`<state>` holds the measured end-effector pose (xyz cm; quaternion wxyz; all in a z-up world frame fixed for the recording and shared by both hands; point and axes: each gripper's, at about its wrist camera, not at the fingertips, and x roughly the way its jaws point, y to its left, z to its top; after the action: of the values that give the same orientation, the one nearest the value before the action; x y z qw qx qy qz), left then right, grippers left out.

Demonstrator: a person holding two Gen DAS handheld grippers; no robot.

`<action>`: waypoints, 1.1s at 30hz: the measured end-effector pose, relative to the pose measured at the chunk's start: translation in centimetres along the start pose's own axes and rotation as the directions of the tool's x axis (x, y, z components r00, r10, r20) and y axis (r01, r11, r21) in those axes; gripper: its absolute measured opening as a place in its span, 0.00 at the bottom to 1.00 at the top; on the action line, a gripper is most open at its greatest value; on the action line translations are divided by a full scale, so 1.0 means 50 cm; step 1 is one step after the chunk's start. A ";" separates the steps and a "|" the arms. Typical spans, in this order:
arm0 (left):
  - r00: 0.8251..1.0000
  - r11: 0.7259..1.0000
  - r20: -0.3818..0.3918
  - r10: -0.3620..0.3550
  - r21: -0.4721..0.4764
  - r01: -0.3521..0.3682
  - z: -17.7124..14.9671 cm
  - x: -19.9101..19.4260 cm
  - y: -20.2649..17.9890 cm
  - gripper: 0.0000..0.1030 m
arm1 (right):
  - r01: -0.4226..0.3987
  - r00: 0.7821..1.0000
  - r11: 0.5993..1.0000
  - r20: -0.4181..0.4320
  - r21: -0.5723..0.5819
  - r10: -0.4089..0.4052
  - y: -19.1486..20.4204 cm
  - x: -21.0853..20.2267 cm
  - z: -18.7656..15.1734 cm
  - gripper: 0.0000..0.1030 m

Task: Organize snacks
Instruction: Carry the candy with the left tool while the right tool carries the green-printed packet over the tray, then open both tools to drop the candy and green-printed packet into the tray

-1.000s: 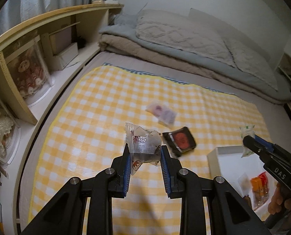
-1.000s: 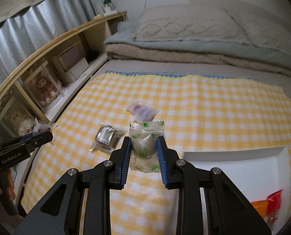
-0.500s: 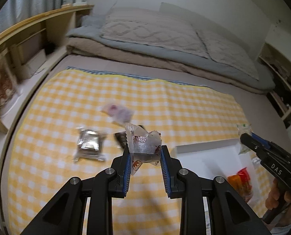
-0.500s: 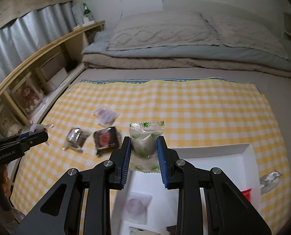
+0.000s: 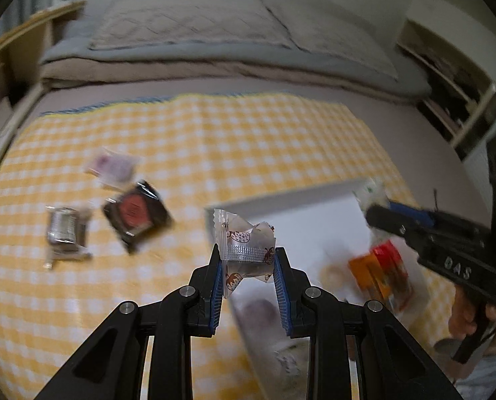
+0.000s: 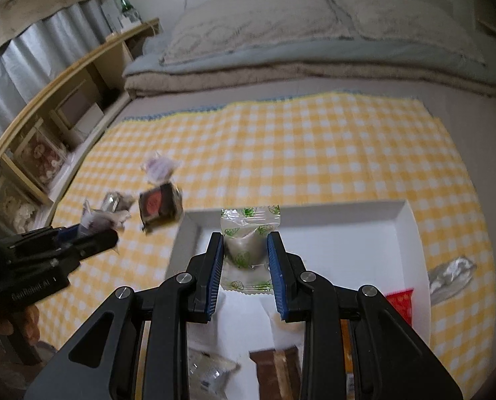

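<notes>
- Clear strawberry-print wrapper is being pinched between the left gripper jaws, narrowly parted, over the white box edge for dropping.
- Green-print candy is being clamped likewise by the right gripper; loose snacks are waiting at ten o'clock.

The bed carries a yellow-and-white checked cloth spread flat over its near half. Folded bedding is stacked along the far edge, beyond the cloth.

Items lying directly on the cloth:
- A white tray, shallow and rectangular, at the near right.
- A dark packet with a red centre, just left of the tray.
- A silver foil packet, left of the dark packet.
- A pale packet, possibly purple-printed (blurred), beyond the dark packet.
- A silvery wrapper, just outside the tray's right wall.
</notes>
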<state>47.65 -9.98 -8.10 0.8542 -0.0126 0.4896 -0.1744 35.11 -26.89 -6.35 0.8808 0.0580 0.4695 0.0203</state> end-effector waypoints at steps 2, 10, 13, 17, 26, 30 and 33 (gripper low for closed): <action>0.999 1.000 -0.027 -0.022 0.015 0.022 -0.006 0.027 -0.022 0.27 | 0.014 1.000 1.000 -0.019 0.001 -0.014 -0.017 0.002 -0.010 0.27; 0.987 0.996 -0.144 -0.067 0.056 0.076 -0.031 0.148 -0.091 0.27 | 0.094 0.995 0.995 -0.049 0.045 -0.092 -0.106 0.006 -0.017 0.27; 0.979 0.993 -0.186 -0.083 0.067 0.097 -0.036 0.189 -0.106 0.27 | 0.134 0.990 0.988 -0.057 0.075 -0.130 -0.149 0.010 -0.015 0.27; 0.975 0.992 -0.207 -0.082 0.080 0.100 -0.041 0.219 -0.119 0.27 | 0.189 0.980 0.975 -0.084 0.116 -0.180 -0.205 0.026 -0.017 0.27; 0.979 0.992 -0.189 -0.072 0.086 0.089 -0.036 0.239 -0.113 0.58 | 0.221 0.972 0.965 -0.110 0.140 -0.207 -0.266 0.061 -0.010 0.27; 0.980 0.993 -0.186 -0.068 0.083 0.084 -0.046 0.219 -0.102 0.76 | 0.215 0.975 0.966 -0.089 0.146 -0.203 -0.270 0.064 -0.005 0.29; 0.981 0.993 -0.183 -0.066 0.081 0.081 -0.049 0.206 -0.093 0.88 | 0.226 0.973 0.959 -0.075 0.172 -0.216 -0.275 0.065 -0.002 0.30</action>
<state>49.02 -17.21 -17.06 0.7992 0.0227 0.5558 -0.2277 36.59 -40.25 -10.73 0.8553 0.0835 0.4972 -0.1190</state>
